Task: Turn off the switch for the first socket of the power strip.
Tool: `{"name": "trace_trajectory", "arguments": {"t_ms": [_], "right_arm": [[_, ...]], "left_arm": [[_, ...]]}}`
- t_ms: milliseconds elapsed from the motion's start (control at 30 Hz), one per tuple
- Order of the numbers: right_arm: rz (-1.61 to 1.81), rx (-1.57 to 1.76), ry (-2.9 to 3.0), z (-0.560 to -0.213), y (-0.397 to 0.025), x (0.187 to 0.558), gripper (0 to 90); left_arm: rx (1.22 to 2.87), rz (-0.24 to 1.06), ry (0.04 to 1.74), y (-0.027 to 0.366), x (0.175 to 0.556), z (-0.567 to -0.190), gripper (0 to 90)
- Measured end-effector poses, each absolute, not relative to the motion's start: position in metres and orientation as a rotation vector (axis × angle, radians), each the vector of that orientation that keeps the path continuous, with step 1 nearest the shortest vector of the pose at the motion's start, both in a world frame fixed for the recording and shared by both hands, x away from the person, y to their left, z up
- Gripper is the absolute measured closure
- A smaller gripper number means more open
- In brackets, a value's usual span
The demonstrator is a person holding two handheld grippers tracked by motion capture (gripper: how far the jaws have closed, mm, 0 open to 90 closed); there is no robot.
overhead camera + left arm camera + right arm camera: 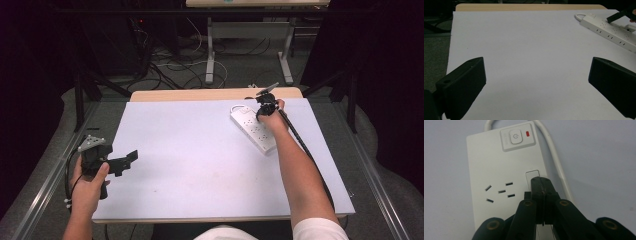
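Currently we have the long white plastic power strip (253, 128) lying at an angle on the far right part of the pale sheet-covered counter (200, 165), its white cord (554, 152) looping away from the switch end. Our right hand-held gripper (543, 185) is pressed shut, jaws together with nothing between them, and its tip sits on the strip just below the small rectangular panel (533, 175), beside the nearest socket slots (500, 192). Farther along the strip, the round power button (515, 136) has a red light (528, 134) next to it, so we judge the strip is switched on. If the aim is to press the switch, that step looks not yet done, since the tip rests short of the button. Our left hand-held gripper (536, 82) is held wide open and empty, well away from the strip near the counter's left edge.
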State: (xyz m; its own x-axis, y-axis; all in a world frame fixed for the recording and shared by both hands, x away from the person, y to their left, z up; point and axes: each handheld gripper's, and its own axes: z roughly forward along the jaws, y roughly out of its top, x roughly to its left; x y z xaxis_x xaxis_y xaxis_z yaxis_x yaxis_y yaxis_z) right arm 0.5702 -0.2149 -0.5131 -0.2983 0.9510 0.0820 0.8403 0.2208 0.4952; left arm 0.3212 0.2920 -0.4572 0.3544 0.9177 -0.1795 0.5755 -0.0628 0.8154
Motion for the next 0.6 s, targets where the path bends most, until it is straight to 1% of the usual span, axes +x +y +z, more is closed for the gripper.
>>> {"name": "trace_trajectory", "arguments": {"t_ms": [600], "right_arm": [[0.683,1.715,2.231,-0.5125,-0.2167,0.5705,90.0]], "left_arm": [[1.749,0.495,1.328,0.2922,0.3213,-0.457,1.2]]}}
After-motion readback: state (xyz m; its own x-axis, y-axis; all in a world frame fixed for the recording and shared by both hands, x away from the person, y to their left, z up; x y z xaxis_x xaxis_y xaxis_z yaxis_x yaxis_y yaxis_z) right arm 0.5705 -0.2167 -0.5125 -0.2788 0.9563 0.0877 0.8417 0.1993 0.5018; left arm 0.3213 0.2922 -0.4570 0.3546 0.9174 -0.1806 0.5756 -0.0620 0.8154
